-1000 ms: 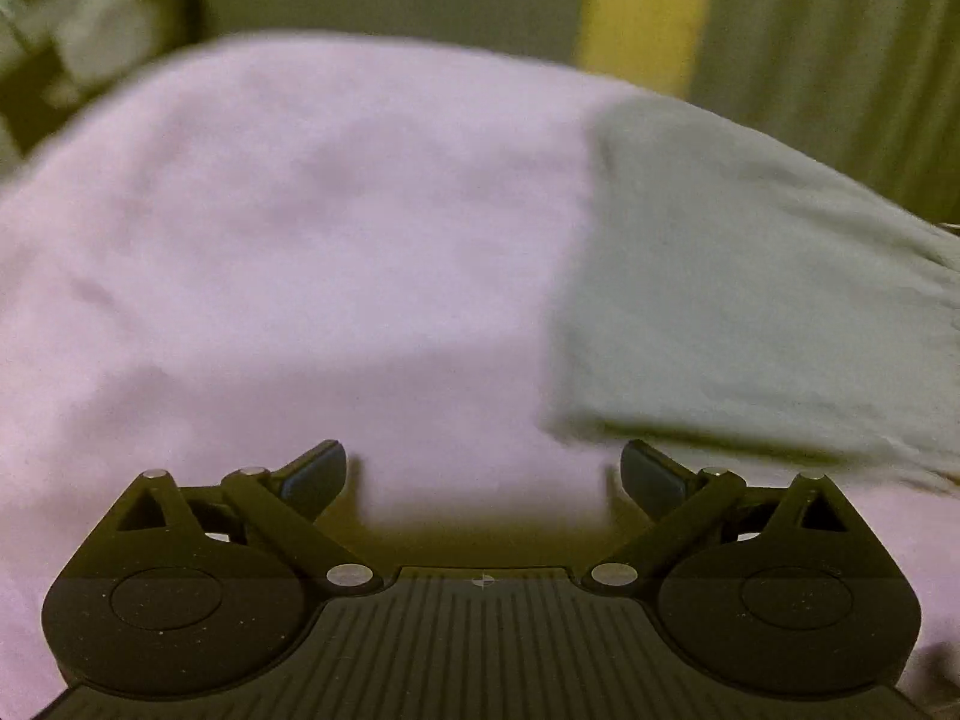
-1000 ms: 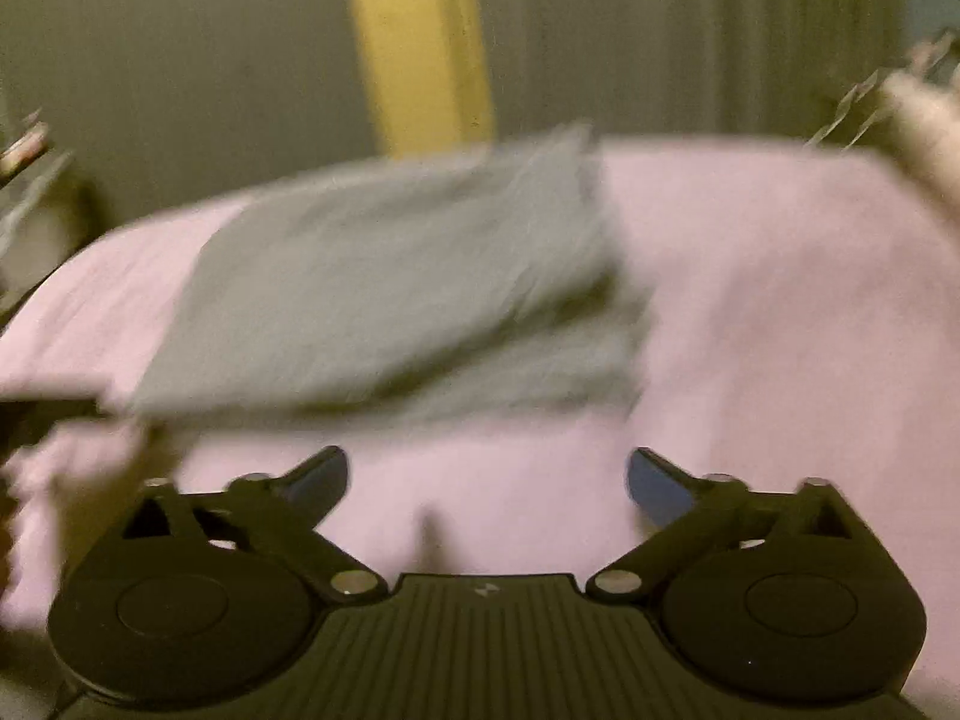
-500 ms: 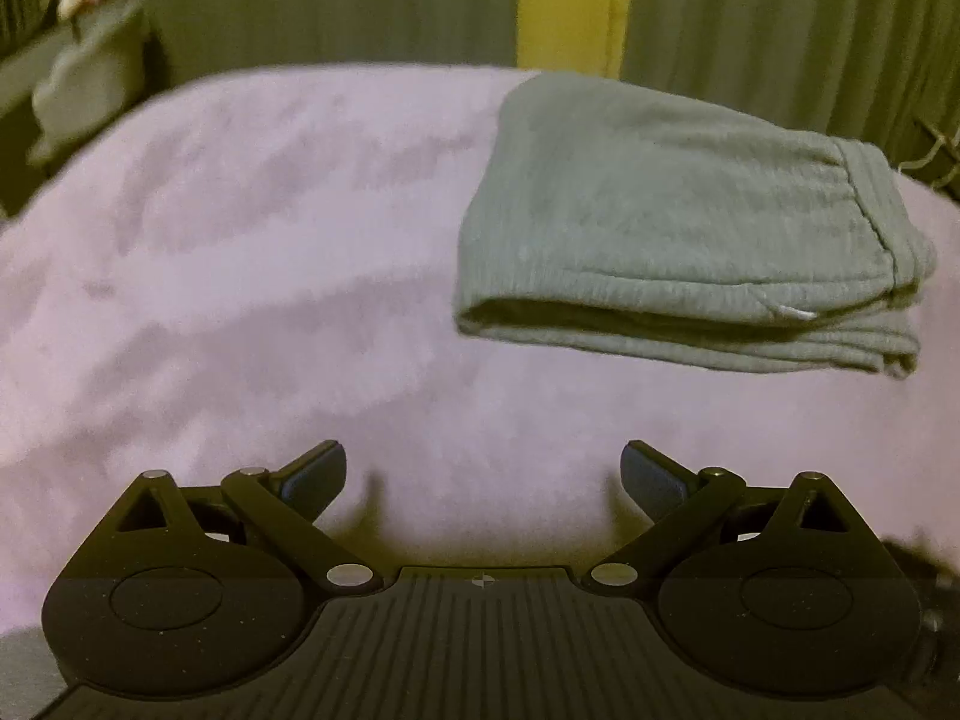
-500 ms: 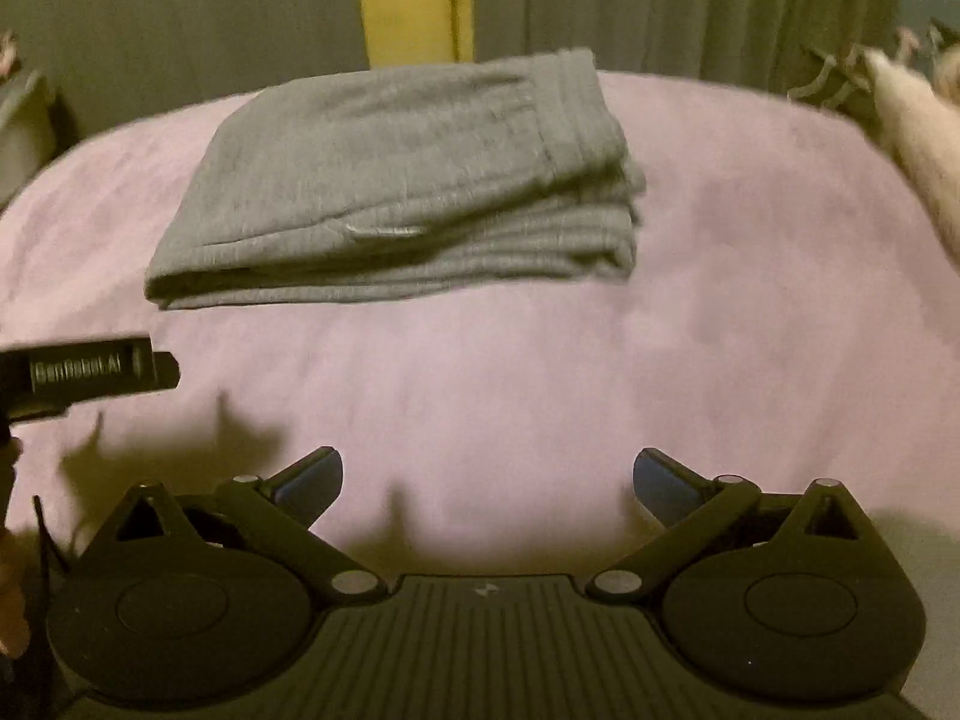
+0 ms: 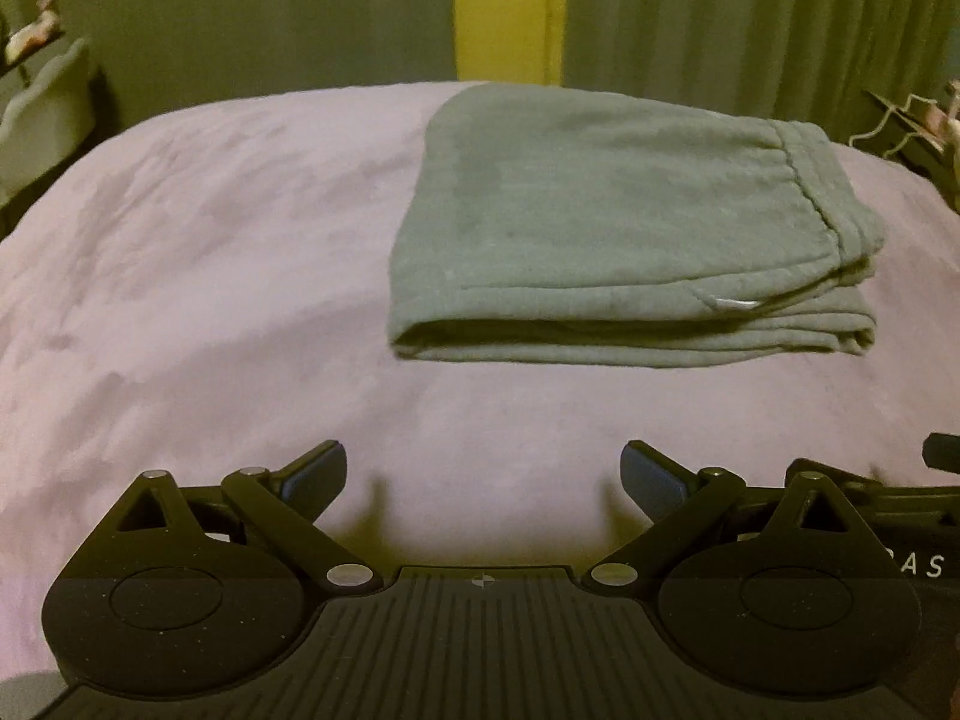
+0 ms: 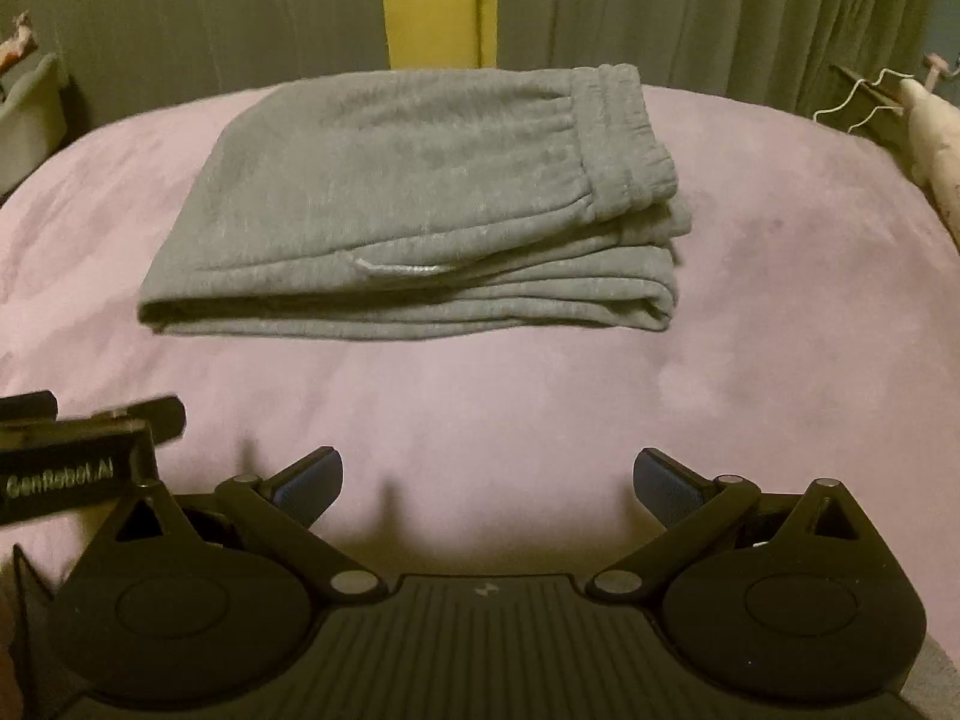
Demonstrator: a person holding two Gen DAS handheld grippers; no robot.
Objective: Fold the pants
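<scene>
Grey pants [image 5: 618,228] lie folded into a compact rectangular stack on the pink blanket [image 5: 210,276], waistband at the right end, a white drawstring tip showing at the front edge. In the right wrist view the same pants [image 6: 420,204] sit ahead, centred. My left gripper [image 5: 483,474] is open and empty, held back from the stack's near edge. Likewise open and empty, my right gripper [image 6: 489,480] hangs well short of the pants. The left gripper's body [image 6: 78,450] shows at the left edge of the right wrist view.
Dark green curtains [image 5: 750,24] and a yellow strip of wall [image 5: 501,9] stand behind the bed. A pale bin [image 5: 42,114] sits at far left. A wire hanger [image 6: 864,99] and a pale object lie at far right.
Both grippers have pulled back from the pants and steadied; the earlier motion blur is gone. The pants lie still, now farther ahead in both views.
</scene>
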